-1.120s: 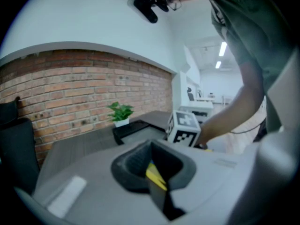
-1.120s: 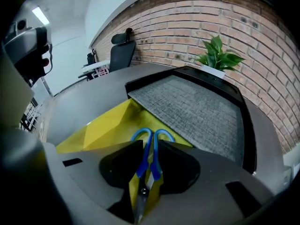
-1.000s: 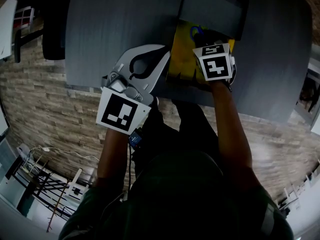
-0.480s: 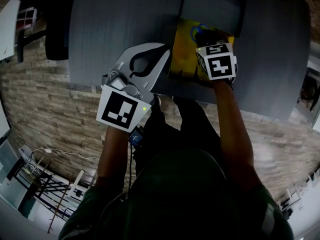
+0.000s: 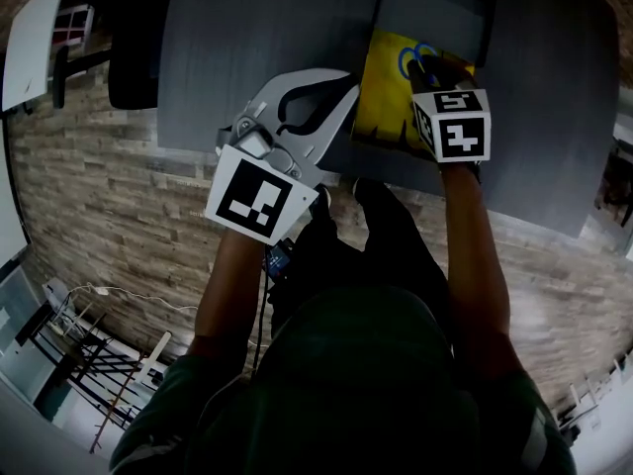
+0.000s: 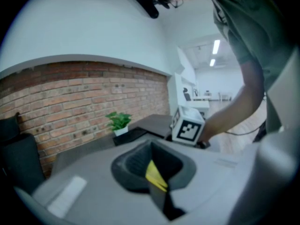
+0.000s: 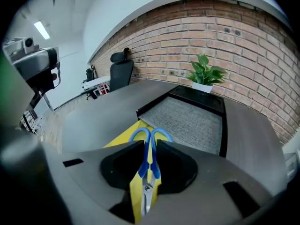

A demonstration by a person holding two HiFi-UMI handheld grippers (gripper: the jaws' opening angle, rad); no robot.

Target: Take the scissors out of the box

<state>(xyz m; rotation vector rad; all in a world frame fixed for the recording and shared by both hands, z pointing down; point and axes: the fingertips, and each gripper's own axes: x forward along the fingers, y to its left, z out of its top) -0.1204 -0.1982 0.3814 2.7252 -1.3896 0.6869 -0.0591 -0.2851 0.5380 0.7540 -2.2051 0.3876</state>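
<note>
The scissors (image 7: pixel 149 157) have blue handles and steel blades. My right gripper (image 7: pixel 149 143) is shut on the handles just above the pivot, over the yellow box (image 7: pixel 123 138). In the head view the blue handles of the scissors (image 5: pixel 414 58) stick out past my right gripper (image 5: pixel 427 69) at the far end of the yellow box (image 5: pixel 389 102). My left gripper (image 5: pixel 353 93) reaches the box's left edge. In the left gripper view a yellow edge of the box (image 6: pixel 155 175) is pinched in my left gripper (image 6: pixel 157 178), which is shut on it.
The box lies on a dark grey table (image 5: pixel 257 47), against a black tray with a grey mat (image 7: pixel 190 117). A potted plant (image 7: pixel 206 75) stands beyond the tray before a brick wall. An office chair (image 7: pixel 121 72) stands at the table's far left. The table's near edge (image 5: pixel 247 154) is close to my left gripper.
The head view has shifted, so everything sits a little further right. Both grippers keep their holds, and the blue handles show slightly further past the box's far end.
</note>
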